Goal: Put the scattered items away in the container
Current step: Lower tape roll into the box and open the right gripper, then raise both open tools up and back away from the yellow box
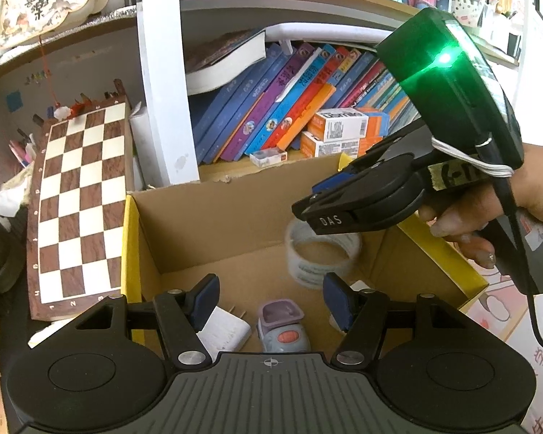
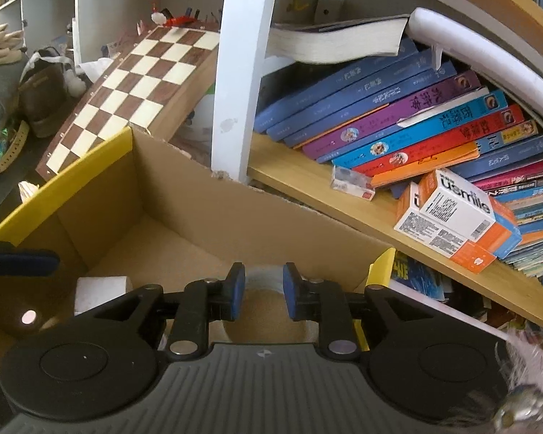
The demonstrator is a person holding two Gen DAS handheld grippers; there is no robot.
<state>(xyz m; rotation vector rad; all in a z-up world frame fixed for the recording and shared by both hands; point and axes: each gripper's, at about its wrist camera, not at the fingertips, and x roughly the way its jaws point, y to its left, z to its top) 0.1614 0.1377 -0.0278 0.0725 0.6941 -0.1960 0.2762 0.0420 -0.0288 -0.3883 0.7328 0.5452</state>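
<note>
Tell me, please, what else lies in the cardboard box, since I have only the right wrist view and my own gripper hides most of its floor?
Observer: A small purple and grey gadget lies on the floor of the cardboard box, just beyond the open left gripper.
Operator: Thank you. Is the white block at my left edge a charger?
Observer: Yes. The left wrist view shows a white plug charger with two metal prongs, lying beside the gadget.
Operator: And where is my gripper relative to the tape?
Observer: The right gripper hangs over the tape roll, which lies flat on the box floor. I cannot tell whether they touch.
</note>
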